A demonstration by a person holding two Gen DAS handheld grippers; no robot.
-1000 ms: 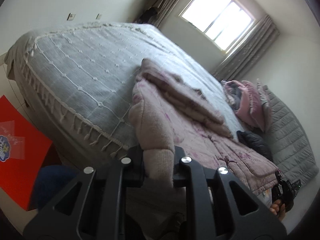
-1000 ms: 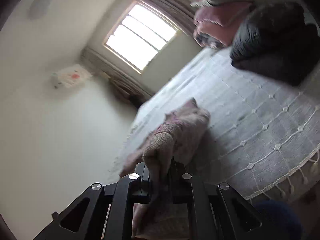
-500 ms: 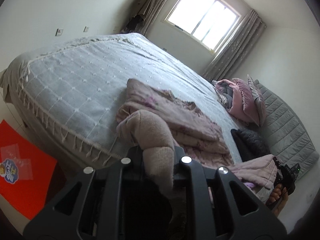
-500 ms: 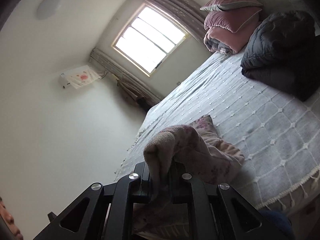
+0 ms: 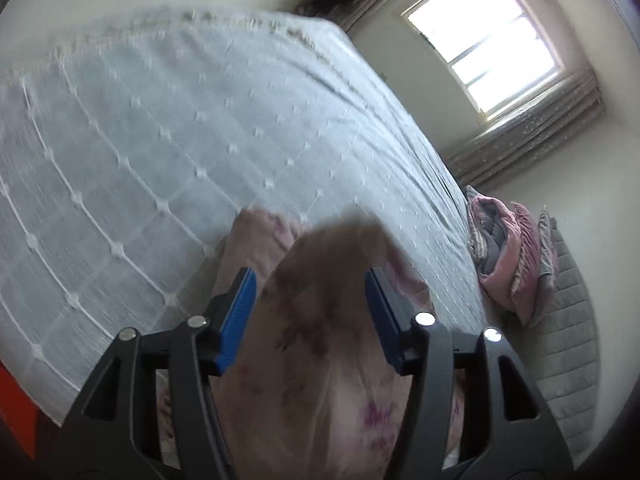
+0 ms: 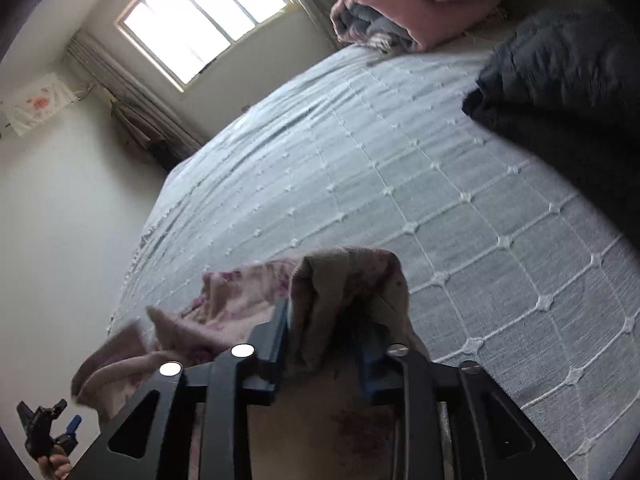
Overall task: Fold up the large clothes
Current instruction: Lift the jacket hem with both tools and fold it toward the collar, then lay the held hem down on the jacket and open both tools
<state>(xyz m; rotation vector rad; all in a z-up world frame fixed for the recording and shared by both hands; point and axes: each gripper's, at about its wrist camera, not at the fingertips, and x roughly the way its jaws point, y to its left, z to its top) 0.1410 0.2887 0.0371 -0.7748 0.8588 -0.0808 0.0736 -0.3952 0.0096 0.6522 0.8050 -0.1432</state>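
Left wrist view: the left gripper (image 5: 308, 308) reaches out over the bed (image 5: 168, 128), its jaws having just been opening; the blue pads (image 5: 236, 316) now stand wide apart. A blurred fold of the pink flowered garment (image 5: 332, 344) rises in the gap between them, and neither pad presses on it. The rest of the garment spreads from the gap toward 6 o'clock and lies on the near part of the grey-white checked bedspread. At 3 o'clock a pile of pink and grey bedding (image 5: 508, 256) sits near the head of the bed; at 1 o'clock is a bright window (image 5: 488, 44) with curtains (image 5: 536, 136) beside it.

Right wrist view: the right gripper (image 6: 326, 336) also has jaws that have just been opening and now stand parted. A bunched cuff of the same garment (image 6: 348, 284) stands between the pads, touching the left one; whether it is still pinched cannot be told, though the gap looks loose. More of the garment trails toward 9 o'clock across the bedspread (image 6: 440, 200). A dark quilted garment (image 6: 560, 80) lies at 2 o'clock. At 8 o'clock, low in the corner, a hand (image 6: 56, 466) holds the other gripper
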